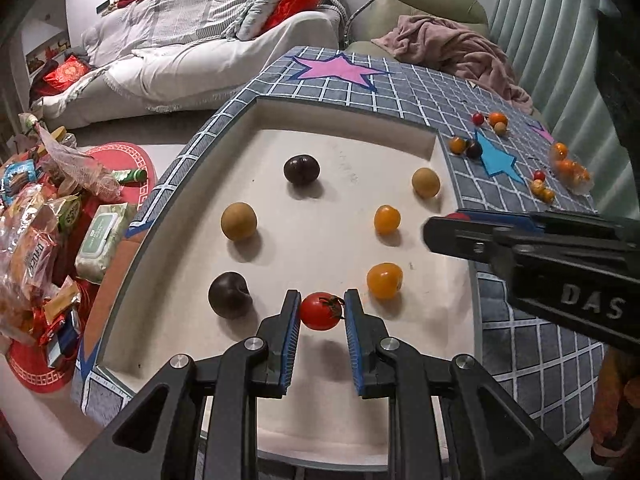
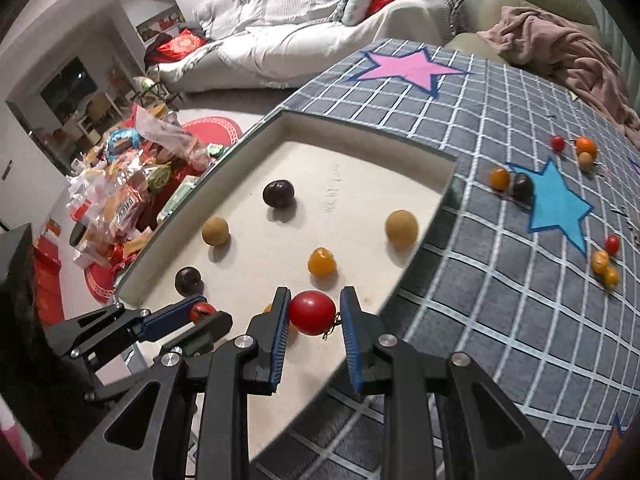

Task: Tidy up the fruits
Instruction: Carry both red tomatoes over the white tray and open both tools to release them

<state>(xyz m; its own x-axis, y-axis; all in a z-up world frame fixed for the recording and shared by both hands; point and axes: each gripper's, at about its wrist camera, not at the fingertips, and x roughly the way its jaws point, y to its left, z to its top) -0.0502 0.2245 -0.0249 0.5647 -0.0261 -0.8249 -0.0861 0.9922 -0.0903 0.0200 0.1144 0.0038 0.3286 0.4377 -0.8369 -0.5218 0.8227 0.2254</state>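
Note:
My left gripper [image 1: 321, 312] is shut on a small red tomato [image 1: 320, 311] with a green stalk, held just above the white tray floor [image 1: 328, 240]. My right gripper [image 2: 313, 314] is shut on a second red tomato [image 2: 312, 313] over the tray's near right edge. In the left wrist view the right gripper [image 1: 444, 226] comes in from the right, and a bit of its red tomato [image 1: 457, 216] shows. On the tray lie two dark plums [image 1: 301, 169] [image 1: 229, 294], two tan round fruits [image 1: 239, 221] [image 1: 426, 182] and two orange tomatoes [image 1: 387, 219] [image 1: 384, 280].
The tray sits on a grey checked cloth [image 2: 500, 280] with pink and blue stars. Several small fruits [image 2: 512, 182] lie loose on the cloth at the right. A heap of snack packets [image 1: 36, 232] lies on the floor at the left. A sofa [image 1: 200, 48] stands behind.

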